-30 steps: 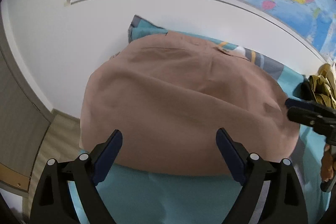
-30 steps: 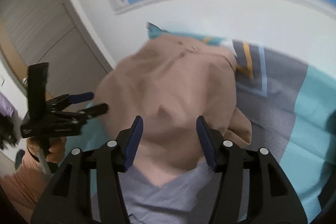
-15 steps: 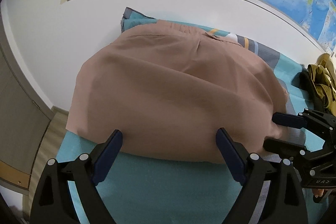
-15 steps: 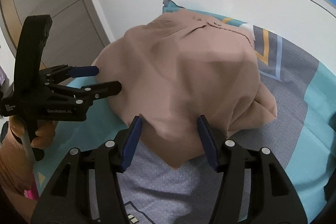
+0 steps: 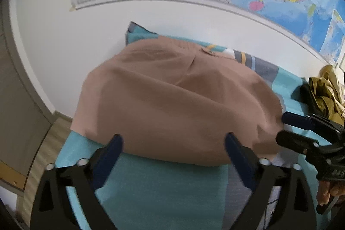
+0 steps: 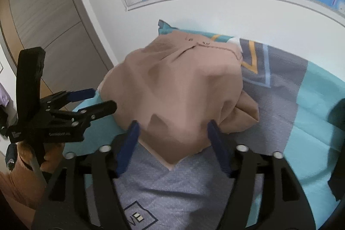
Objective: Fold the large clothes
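With the brown garment (image 5: 176, 100) already doubled over on the bed (image 5: 161, 191), left gripper (image 5: 172, 143) and right gripper (image 6: 172, 133) have just spread wide, clutching nothing; further folds probably remain.

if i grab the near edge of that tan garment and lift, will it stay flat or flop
Likely flop: the tan garment drapes in soft folds with no stiff creases. Its bunched right side would probably sag and unfold. It looks fairly light, so it may slide on the teal bedcover when pushed.

A bed (image 5: 163, 193) with a teal and grey cover carries a folded tan garment (image 5: 172, 105) and a heap of olive clothes (image 5: 327, 94).
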A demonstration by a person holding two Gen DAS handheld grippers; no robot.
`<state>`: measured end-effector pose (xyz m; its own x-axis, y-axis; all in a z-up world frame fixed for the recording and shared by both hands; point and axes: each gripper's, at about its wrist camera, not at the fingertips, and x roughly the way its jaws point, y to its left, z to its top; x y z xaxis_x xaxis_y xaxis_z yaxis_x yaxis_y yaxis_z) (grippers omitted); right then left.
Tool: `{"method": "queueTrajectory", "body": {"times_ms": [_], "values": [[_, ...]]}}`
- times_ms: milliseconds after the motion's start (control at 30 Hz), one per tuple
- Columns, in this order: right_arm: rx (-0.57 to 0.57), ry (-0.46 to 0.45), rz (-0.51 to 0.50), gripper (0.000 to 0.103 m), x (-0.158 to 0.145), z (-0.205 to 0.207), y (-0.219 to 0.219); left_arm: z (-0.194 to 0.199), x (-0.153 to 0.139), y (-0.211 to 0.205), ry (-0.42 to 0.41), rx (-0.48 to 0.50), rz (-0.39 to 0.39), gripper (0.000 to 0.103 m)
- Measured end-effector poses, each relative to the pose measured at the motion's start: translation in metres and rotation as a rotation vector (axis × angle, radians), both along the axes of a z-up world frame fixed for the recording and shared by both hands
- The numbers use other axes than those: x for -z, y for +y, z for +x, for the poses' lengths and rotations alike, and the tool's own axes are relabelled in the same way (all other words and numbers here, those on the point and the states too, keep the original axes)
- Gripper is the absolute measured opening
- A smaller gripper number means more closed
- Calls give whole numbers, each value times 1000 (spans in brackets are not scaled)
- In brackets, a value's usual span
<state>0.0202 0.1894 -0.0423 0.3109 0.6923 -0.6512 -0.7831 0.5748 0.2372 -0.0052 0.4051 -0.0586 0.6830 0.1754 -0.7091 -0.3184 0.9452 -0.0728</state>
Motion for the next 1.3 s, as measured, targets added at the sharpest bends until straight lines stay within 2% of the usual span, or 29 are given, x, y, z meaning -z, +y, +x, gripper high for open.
{"method": "queueTrajectory", "body": {"times_ms": [33,100,333,500,700,767,900,1300], "values": [[17,-24,6,77,-3,-2,-4,-4,-2,-3,-19,-14,-2,96],[26,-54,7,89,-5,-5,-8,-9,-5,-7,-36,-40,-4,96],[33,-101,6,97,-5,-24,-19,-24,-6,-22,-54,-113,13,96],[20,-84,25,97,-5,-39,-26,-38,-9,-31,-68,-144,19,96],[28,-93,-33,97,-7,-58,-33,-51,-14,-49,-57,-180,77,96],[16,-113,-17,97,-7,-65,-37,-52,-15,-56,-47,-184,105,96],[21,-107,-3,97,-8,-72,-47,-57,-18,-63,-51,-182,87,96],[37,-96,38,97,-15,-80,-69,-72,-28,-87,-70,-171,123,96]]}}
